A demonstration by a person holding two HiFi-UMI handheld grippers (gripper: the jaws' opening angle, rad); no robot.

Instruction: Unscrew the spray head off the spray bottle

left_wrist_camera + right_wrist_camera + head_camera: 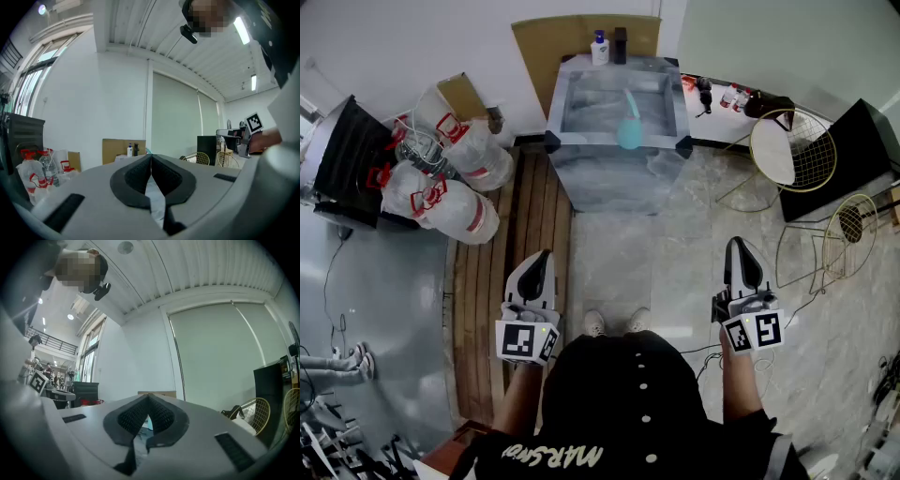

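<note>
A teal spray bottle (628, 128) lies on the grey marbled table (614, 173), well ahead of me in the head view. Both grippers are held low near my body, far short of the table and touching nothing. My left gripper (544, 255) points forward over the wooden planks; in the left gripper view its jaws (151, 158) meet with nothing between them. My right gripper (737, 246) points forward over the tiled floor; in the right gripper view its jaws (149, 398) are likewise shut and empty.
A white bottle (600, 47) and a dark bottle (621, 44) stand at the table's far edge, before a cardboard sheet (544, 42). Large water jugs (450, 178) lie at left. Wire chairs (794, 150) and a side table (722, 103) stand at right.
</note>
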